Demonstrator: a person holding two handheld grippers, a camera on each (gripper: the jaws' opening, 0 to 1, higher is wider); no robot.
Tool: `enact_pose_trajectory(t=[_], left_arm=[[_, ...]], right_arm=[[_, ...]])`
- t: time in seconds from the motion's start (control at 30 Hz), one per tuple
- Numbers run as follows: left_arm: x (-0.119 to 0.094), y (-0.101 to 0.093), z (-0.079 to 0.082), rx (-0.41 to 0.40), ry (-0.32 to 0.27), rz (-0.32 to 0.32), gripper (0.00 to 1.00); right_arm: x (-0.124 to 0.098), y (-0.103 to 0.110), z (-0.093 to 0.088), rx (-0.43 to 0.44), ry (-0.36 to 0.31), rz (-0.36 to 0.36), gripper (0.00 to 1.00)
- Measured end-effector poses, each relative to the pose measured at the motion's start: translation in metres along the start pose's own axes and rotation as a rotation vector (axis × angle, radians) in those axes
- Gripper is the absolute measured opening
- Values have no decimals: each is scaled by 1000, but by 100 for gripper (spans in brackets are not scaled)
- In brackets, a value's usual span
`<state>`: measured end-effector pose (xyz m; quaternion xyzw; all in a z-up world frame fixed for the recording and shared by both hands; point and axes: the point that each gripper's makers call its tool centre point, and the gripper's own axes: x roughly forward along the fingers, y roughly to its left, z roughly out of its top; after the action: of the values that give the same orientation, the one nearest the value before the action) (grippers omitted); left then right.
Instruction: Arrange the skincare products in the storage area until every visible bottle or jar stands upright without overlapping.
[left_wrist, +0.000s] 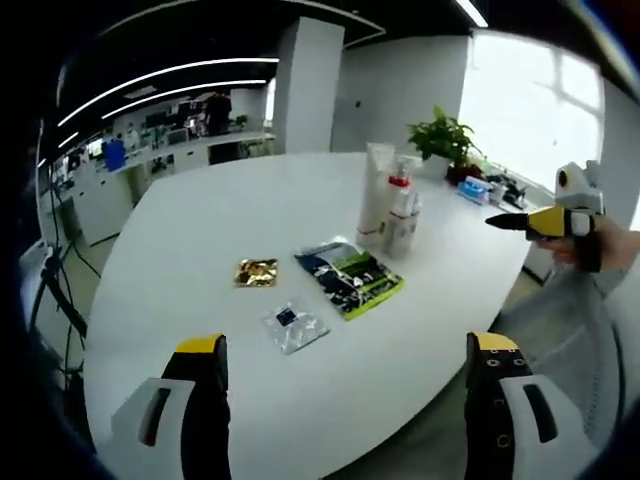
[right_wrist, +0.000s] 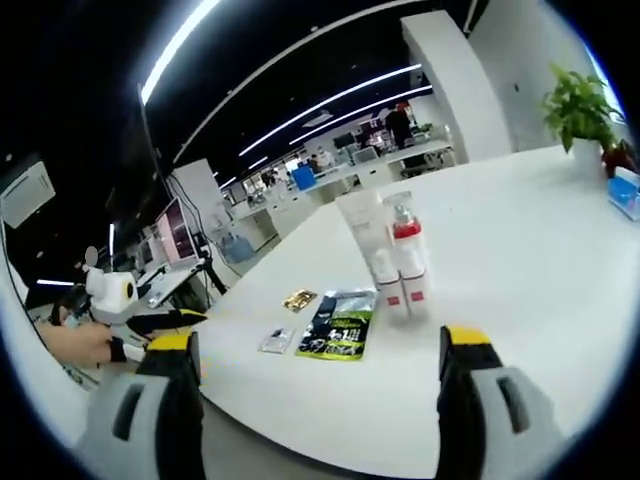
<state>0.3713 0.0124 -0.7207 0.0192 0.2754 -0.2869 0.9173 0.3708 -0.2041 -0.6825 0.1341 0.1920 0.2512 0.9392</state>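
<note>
Ahead of the left tool (left_wrist: 345, 375), its jaws wide and empty, the skincare bottles (left_wrist: 392, 208) stand upright together on the tabletop (left_wrist: 220, 220), beyond 3 flat sachets (left_wrist: 350, 278). Right tool (right_wrist: 318, 375) likewise wide, empty, short of them.

The white table (left_wrist: 230, 220) looks smooth with a soft sheen. The gold sachet (left_wrist: 256, 272) is shiny foil; the clear sachet (left_wrist: 294, 326) is crinkled glossy film (so is the green-and-black packet (left_wrist: 352, 280)). The white tube (left_wrist: 376, 195) and bottles (left_wrist: 402, 218) look like smooth plastic.
</note>
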Motion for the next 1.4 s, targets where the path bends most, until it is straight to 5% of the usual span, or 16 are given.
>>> enact_pose_trajectory(t=[0.6,1.4], left_arm=[[0,3,-6,6,36,-3,97],[36,21,-12,219,238,-119,96]], right_arm=[[0,-1,-3,4,16,-1,100],[1,-3,-7,7,31,-7,100]])
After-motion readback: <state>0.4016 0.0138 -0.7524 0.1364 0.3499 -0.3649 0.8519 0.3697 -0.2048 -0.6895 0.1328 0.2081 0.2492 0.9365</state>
